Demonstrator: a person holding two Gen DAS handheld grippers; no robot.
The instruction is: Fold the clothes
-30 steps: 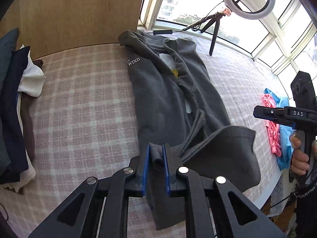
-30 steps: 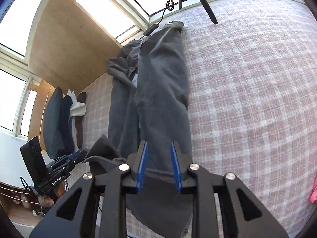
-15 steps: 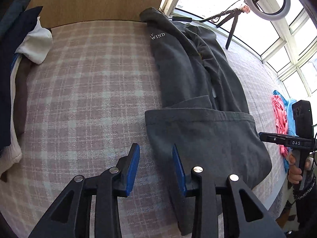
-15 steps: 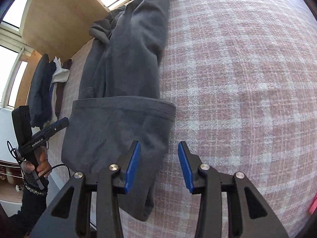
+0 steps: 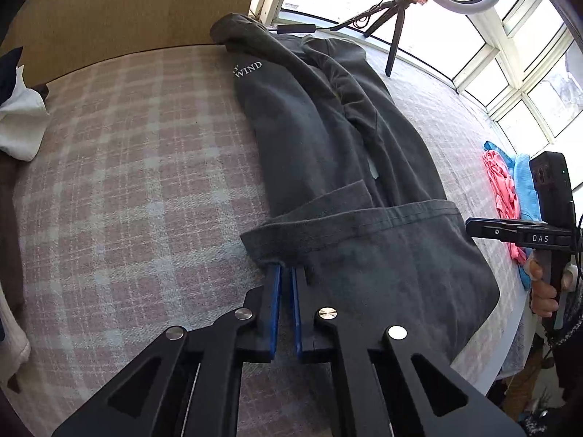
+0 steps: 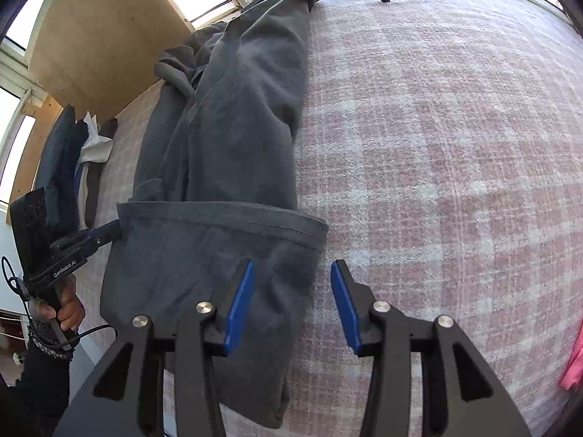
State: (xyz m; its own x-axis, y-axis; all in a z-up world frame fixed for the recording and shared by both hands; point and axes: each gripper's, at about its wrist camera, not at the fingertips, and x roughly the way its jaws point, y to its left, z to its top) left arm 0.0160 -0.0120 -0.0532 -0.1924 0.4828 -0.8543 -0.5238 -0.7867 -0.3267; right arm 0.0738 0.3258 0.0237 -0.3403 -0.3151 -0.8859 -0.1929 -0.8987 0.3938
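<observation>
The left gripper [image 5: 285, 273], black plastic arms with thin blue pads, has its jaws drawn nearly together at the lower middle of the left wrist view. Its tips sit under the hem of the folded-back end of the dark grey, soft fleecy sweatshirt [image 5: 328, 153]; whether any cloth is pinched between the pads is hidden by the hem itself. The right gripper [image 6: 291, 273], of the same make, stands at the bottom of the right wrist view with its jaws apart and opening. The sweatshirt's right edge lies between its blue pads [image 6: 240, 302], which do not press on it.

The sweatshirt runs as a long band from the upper middle of both views down to the grippers. Its near end is folded back over itself, with a stitched hem across the fold. White lettering reading "WIND" shows near its far end; the letters before it are too small to read. It lies on a pink-and-white checked woven cover [image 6: 455, 145].

At the left edge of both views is a pile of dark blue and white folded cloth [image 5: 18, 123], partly cut off. A pink and blue heap of cloth [image 5: 506, 189] lies at the right of the left wrist view, partly behind the right gripper. A white ring light on a black tripod [image 5: 397, 18] stands at the upper right before bright windows.
</observation>
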